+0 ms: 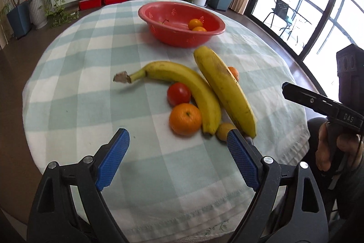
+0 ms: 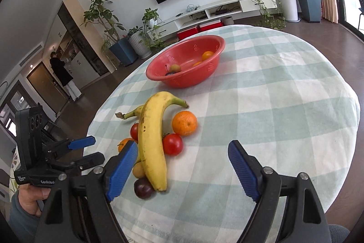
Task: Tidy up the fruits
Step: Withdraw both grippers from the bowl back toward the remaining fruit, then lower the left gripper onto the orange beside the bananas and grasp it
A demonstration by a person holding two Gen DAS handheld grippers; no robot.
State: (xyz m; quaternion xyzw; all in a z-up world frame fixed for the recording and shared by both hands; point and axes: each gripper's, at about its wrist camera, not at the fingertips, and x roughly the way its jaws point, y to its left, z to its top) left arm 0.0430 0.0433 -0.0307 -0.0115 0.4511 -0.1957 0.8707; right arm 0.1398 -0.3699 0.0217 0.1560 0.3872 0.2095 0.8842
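Left hand-held gripper [image 1: 177,147] & right hand-held gripper [image 2: 182,165], both spread, empty, over desk's [image 2: 284,106] near edge. Mid-desk: two bananas [image 2: 151,140], oranges [image 2: 184,123], tomatoes [image 2: 172,144], plum [image 2: 143,188] clustered. Toward far edge: red bowl [image 2: 182,81] w/ oranges, other fruit.

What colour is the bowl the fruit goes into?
Red, a perforated plastic bowl; clearest in the left wrist view.
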